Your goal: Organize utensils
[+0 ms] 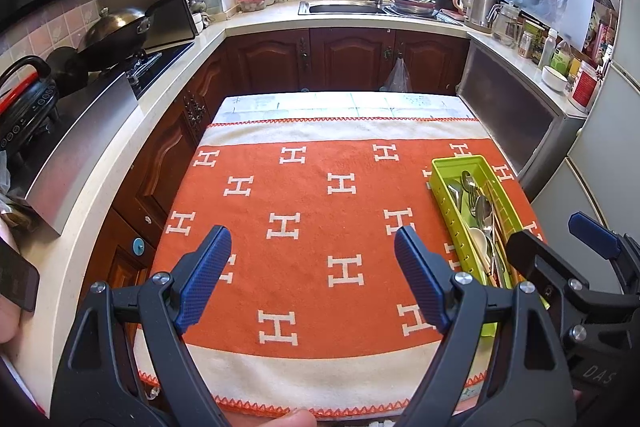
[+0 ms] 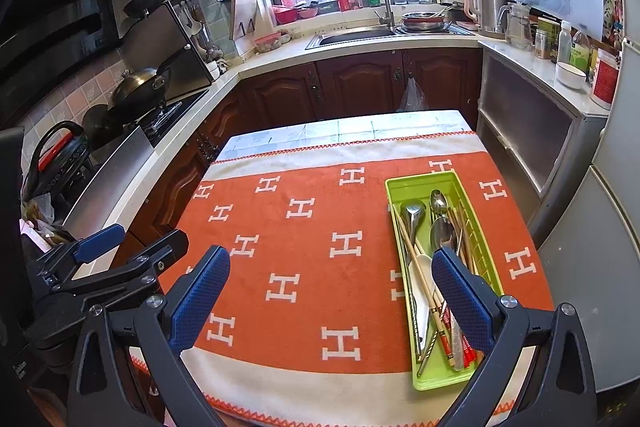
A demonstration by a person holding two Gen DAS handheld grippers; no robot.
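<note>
left gripper (image 1: 312,275): black plastic arms, blue dimpled pads, silver screws | right gripper (image 2: 330,291): same build, white "DAS" lettering on its body | thumb (image 1: 294,418): bare skin, below left gripper

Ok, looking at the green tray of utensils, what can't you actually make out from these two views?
- Near end of the lime-green plastic tray, left wrist view: covered by the right gripper.
- Wooden chopsticks and long metal spoons, right wrist view: handles overlap, so the count is unclear.
- Red-printed chopstick ends: partly behind the right gripper's blue pad.
</note>
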